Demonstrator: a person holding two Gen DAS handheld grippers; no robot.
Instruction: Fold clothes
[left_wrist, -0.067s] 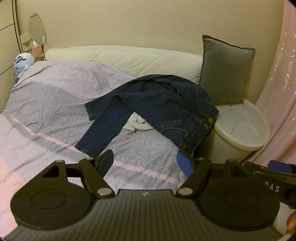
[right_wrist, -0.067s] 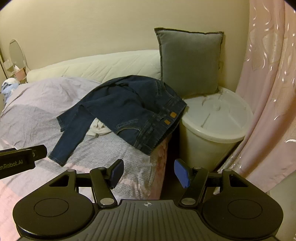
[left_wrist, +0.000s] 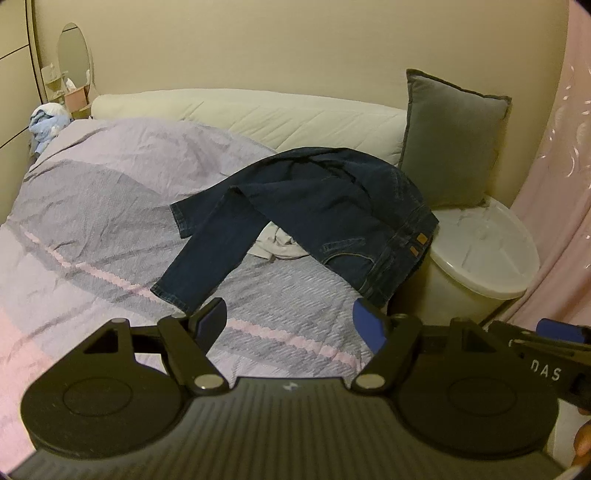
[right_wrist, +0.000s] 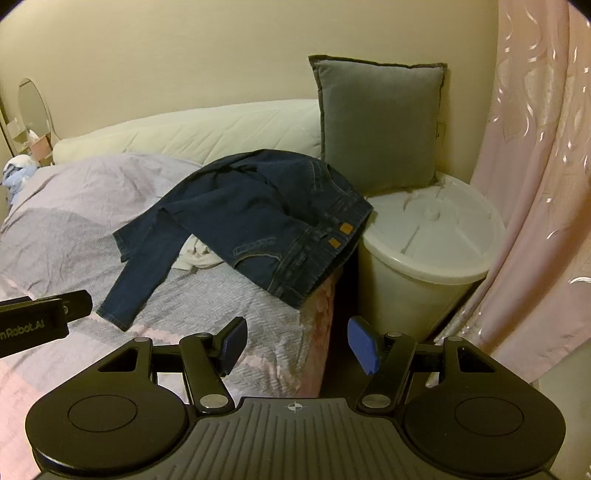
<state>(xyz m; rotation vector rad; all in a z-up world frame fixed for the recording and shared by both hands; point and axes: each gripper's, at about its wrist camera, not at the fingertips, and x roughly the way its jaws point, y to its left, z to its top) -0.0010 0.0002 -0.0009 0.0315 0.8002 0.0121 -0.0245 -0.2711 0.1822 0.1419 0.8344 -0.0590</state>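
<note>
Seen from the left wrist camera, the left gripper (left_wrist: 289, 322) hangs above the near part of the bed (left_wrist: 92, 236), its blue-padded fingers (left_wrist: 211, 318) spread wide with nothing between them. A pair of dark blue jeans (left_wrist: 317, 214) lies crumpled on the bed's right side, waistband toward the edge, one leg stretched down toward the camera, its hem just beyond the left finger. A pale garment (left_wrist: 275, 245) pokes out from under the jeans. A grey cushion (left_wrist: 452, 140) leans against the wall behind a white lidded bin (left_wrist: 484, 247) that stands just beside the bed. A pink curtain (left_wrist: 561, 184) hangs at the right edge, and part of the right gripper (left_wrist: 554, 332) shows at lower right.

From the right wrist camera, the right gripper (right_wrist: 296, 341) hovers over the bed's (right_wrist: 66, 221) right edge, its fingers (right_wrist: 364, 345) likewise wide apart and empty. The jeans (right_wrist: 258, 218) rest ahead and to the left, waistband with two tan labels hanging at the mattress edge, close to the bin (right_wrist: 424, 251). The pale garment (right_wrist: 195, 254) sits beneath them. The cushion (right_wrist: 380, 125) stands on the bin's lid against the wall, the curtain (right_wrist: 535, 166) to its right. A black part of the left gripper (right_wrist: 40, 317) enters at the left.
</note>
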